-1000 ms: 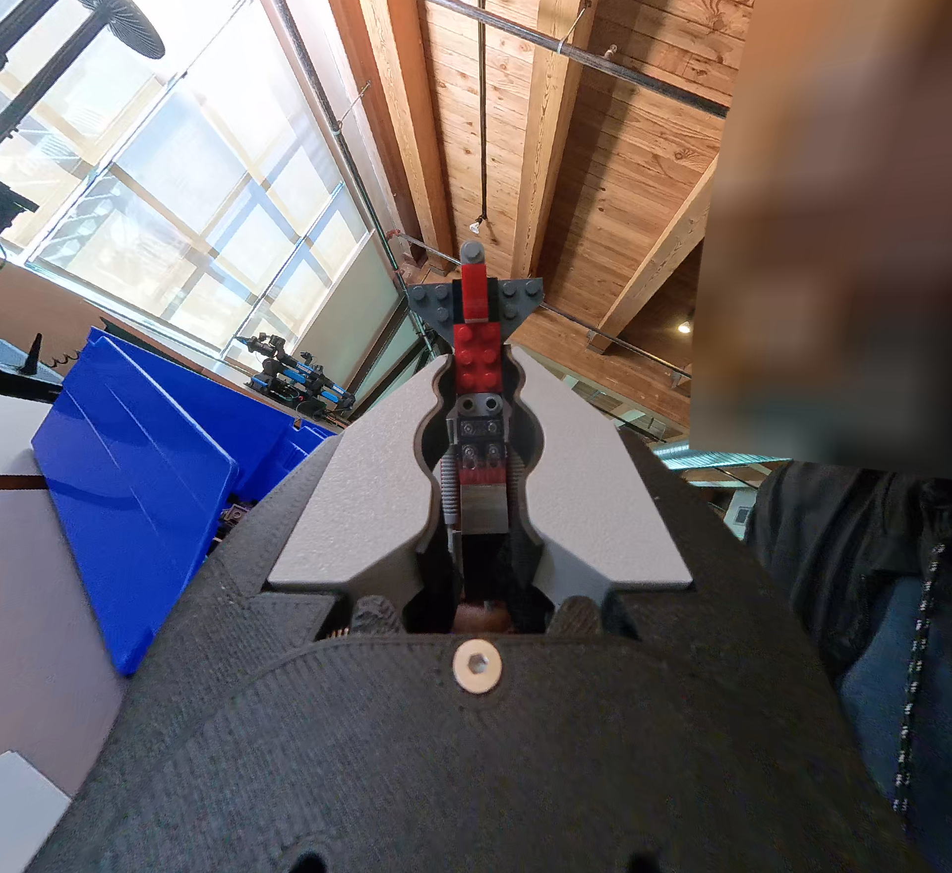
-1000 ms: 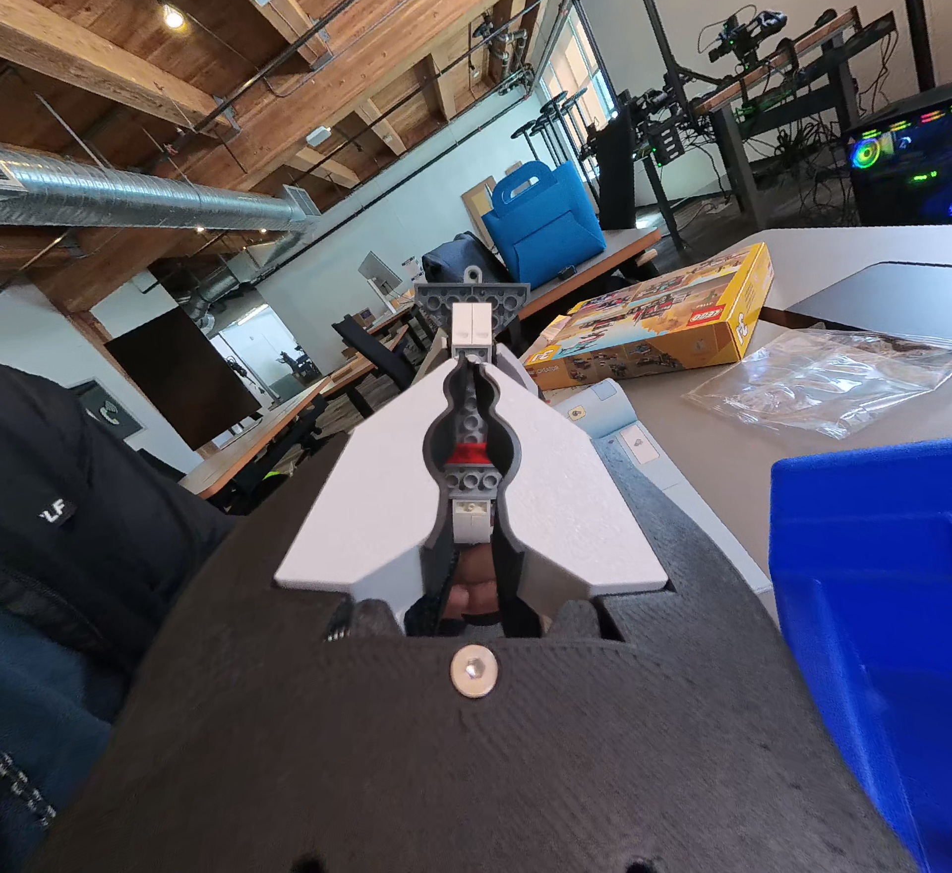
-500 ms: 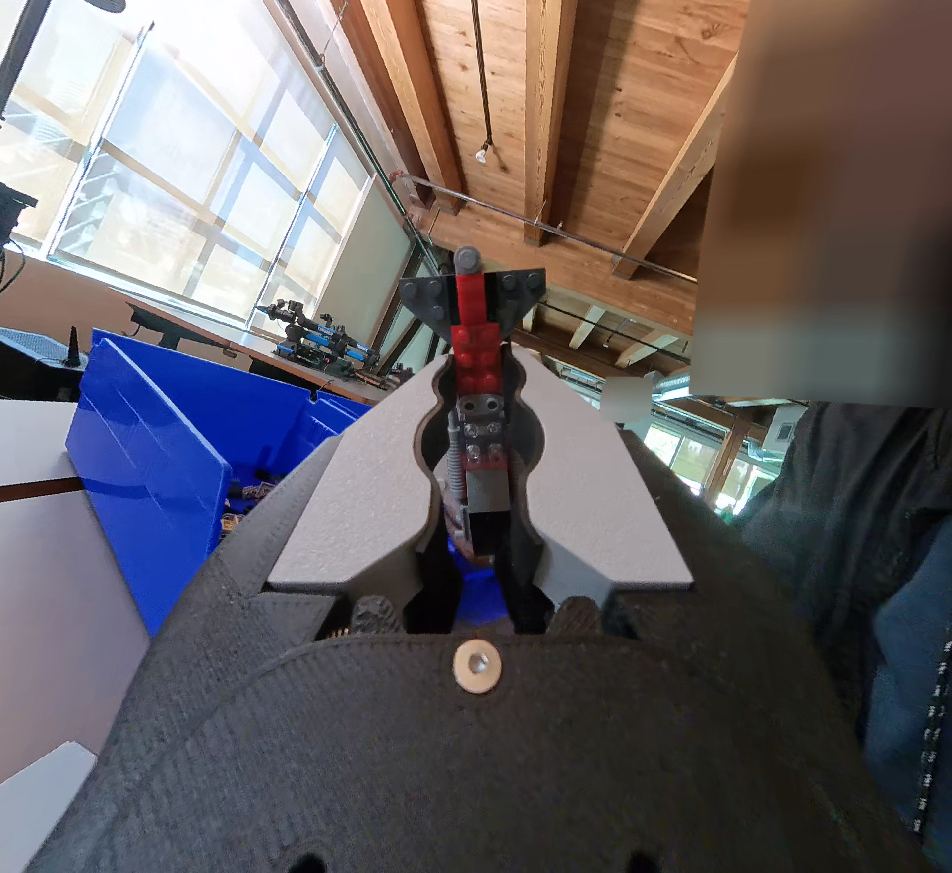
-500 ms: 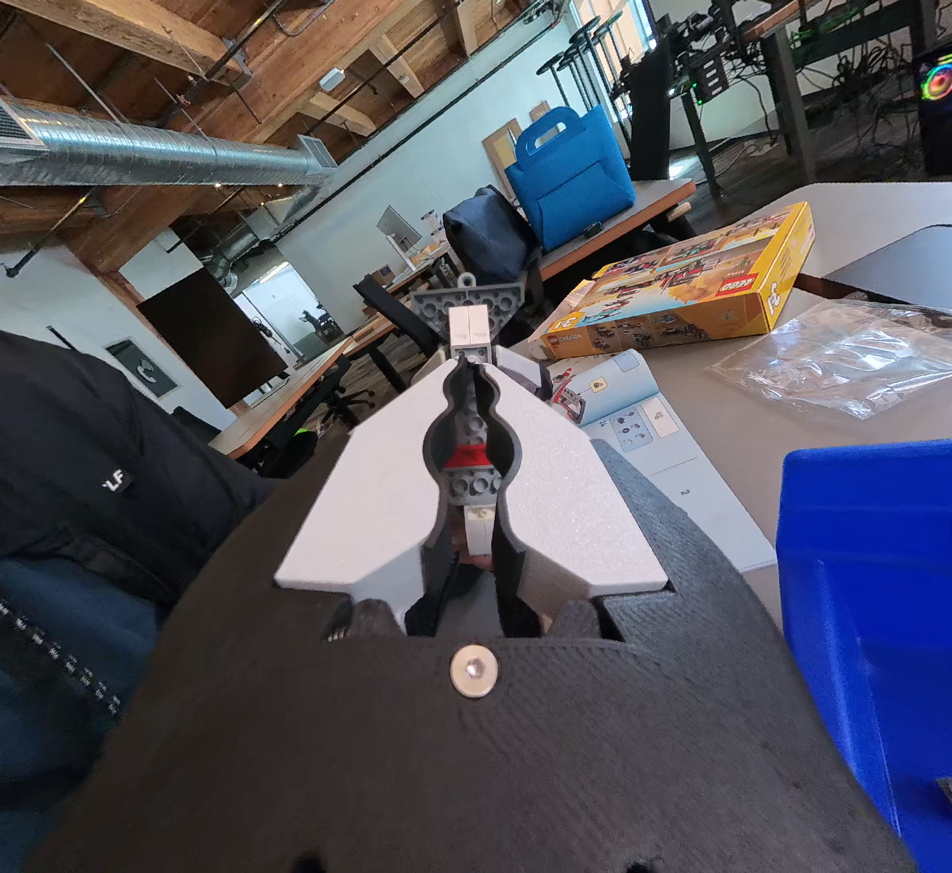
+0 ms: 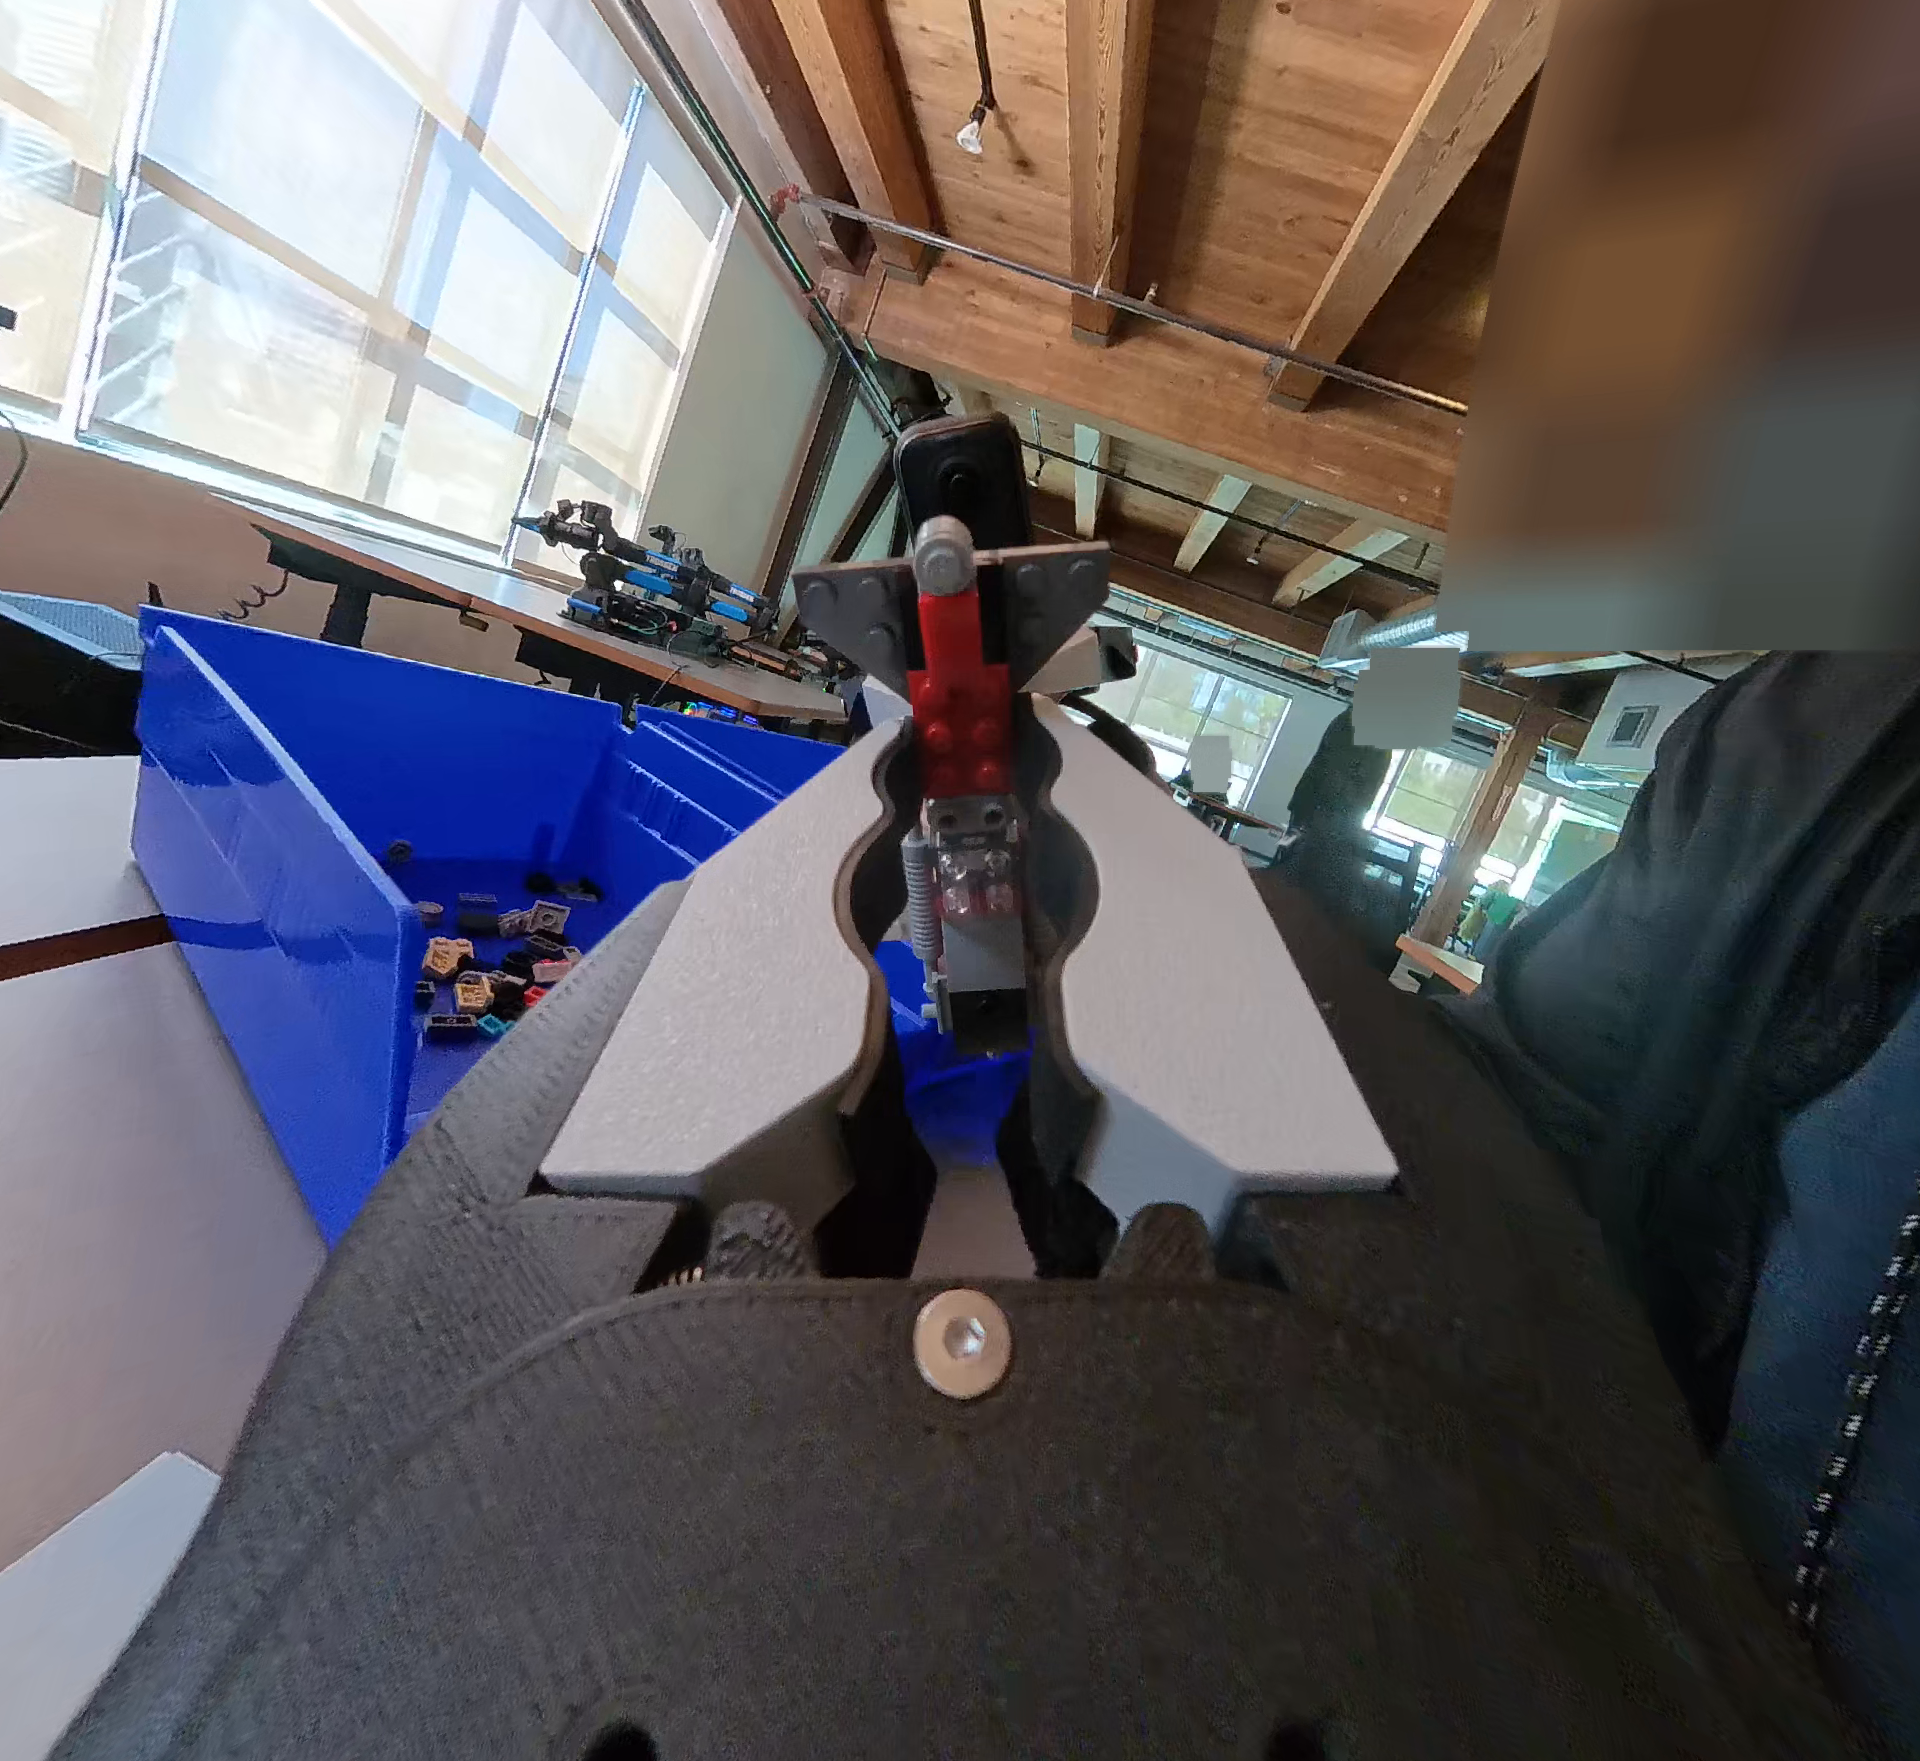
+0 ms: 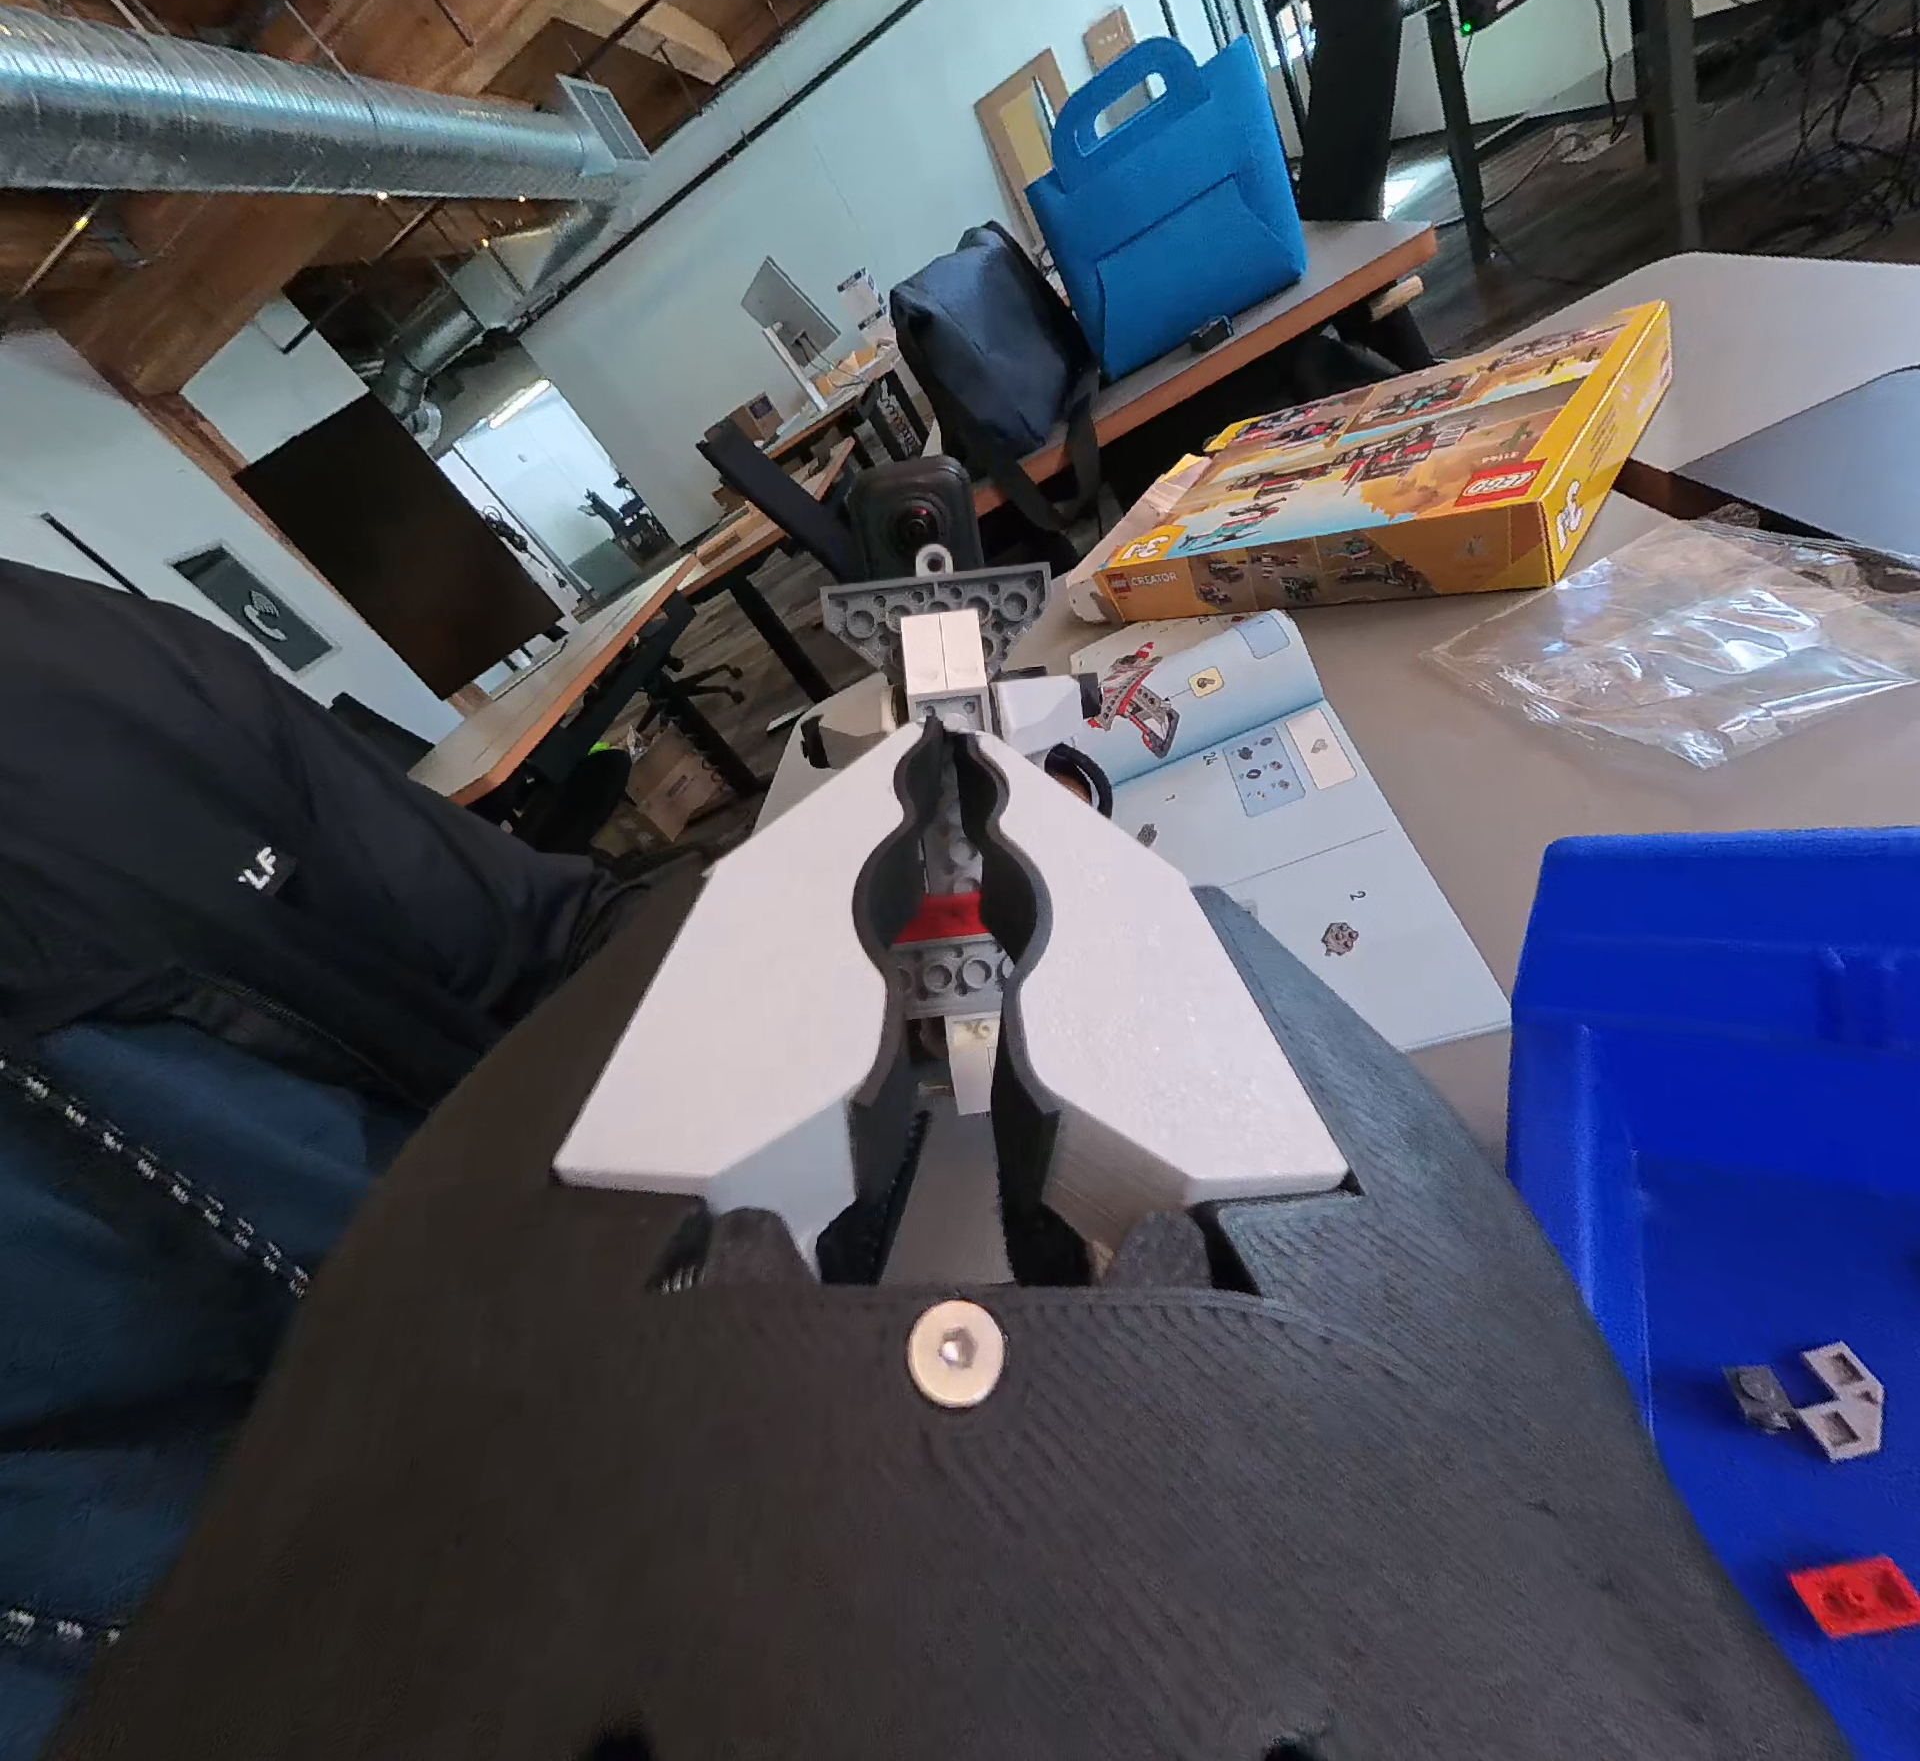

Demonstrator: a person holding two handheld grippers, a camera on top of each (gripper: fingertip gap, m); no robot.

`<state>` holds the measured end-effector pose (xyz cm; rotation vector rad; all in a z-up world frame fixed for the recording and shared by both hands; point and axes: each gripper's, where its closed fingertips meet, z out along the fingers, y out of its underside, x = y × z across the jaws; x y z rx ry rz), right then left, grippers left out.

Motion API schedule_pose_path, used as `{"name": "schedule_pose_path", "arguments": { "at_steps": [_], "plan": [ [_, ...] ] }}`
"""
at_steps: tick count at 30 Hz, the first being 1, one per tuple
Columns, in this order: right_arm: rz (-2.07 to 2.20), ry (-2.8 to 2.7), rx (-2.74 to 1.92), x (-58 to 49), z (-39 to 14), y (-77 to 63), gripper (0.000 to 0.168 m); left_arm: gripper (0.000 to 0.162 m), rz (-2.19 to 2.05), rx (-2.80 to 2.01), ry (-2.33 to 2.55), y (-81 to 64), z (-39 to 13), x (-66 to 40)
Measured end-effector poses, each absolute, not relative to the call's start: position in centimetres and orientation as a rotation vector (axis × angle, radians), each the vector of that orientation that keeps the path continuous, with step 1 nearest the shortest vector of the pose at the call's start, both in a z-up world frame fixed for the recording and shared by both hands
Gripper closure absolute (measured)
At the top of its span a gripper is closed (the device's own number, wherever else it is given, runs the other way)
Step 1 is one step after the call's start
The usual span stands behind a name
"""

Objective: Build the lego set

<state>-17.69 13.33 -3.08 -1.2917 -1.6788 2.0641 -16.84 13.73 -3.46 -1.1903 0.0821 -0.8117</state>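
A small lego model of red, grey and white bricks with a dark grey wedge plate at its far end is held in the air between both grippers. In the left wrist view I see its studded top (image 5: 956, 672), and my left gripper (image 5: 961, 724) is shut on it. In the right wrist view I see its underside (image 6: 940, 662), and my right gripper (image 6: 940, 724) is shut on it. Each view shows the other gripper's black camera just behind the model, in the left wrist view (image 5: 961, 485) and in the right wrist view (image 6: 914, 516).
A blue bin (image 5: 312, 776) with several loose bricks (image 5: 499, 963) stands on the grey table; it also shows in the right wrist view (image 6: 1714, 984), with grey pieces (image 6: 1808, 1410) and a red plate (image 6: 1860, 1597). An open instruction booklet (image 6: 1247, 776), the yellow lego box (image 6: 1403, 485) and a clear plastic bag (image 6: 1683, 641) lie beyond. A person's dark jacket is close. Left and right tips are no more than a few centimetres apart.
Both grippers have tilted down with the model held between them. The views have dropped from the ceiling toward the table, and the inside of the blue bin has come into sight.
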Motion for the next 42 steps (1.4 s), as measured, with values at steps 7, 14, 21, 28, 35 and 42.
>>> {"name": "schedule_pose_path", "arguments": {
  "at_steps": [7, 14, 21, 28, 35, 42],
  "plan": [
    [2.036, -1.730, -1.289, -17.2, -3.2, 13.3, 0.167, 0.145, -0.817, -1.207, 0.104, 13.8, -3.8, -16.3],
    [2.014, -1.764, -1.288, -16.9, -3.4, 13.4, 0.167, 0.145, -0.815, -1.227, 0.122, 13.9, -4.1, -15.9],
    [1.989, -1.795, -1.282, -16.6, -3.5, 13.4, 0.167, 0.146, -0.809, -1.240, 0.142, 13.8, -4.2, -15.4],
    [1.932, -1.854, -1.228, -15.8, -3.1, 13.0, 0.167, 0.145, -0.783, -1.237, 0.196, 13.5, -4.0, -14.7],
    [1.932, -1.899, -1.177, -15.2, -3.1, 12.7, 0.167, 0.145, -0.740, -1.267, 0.252, 13.2, -4.0, -14.0],
    [1.897, -1.967, -1.172, -14.5, -3.7, 12.7, 0.167, 0.145, -0.679, -1.353, 0.311, 13.3, -4.7, -13.4]
  ]
}}
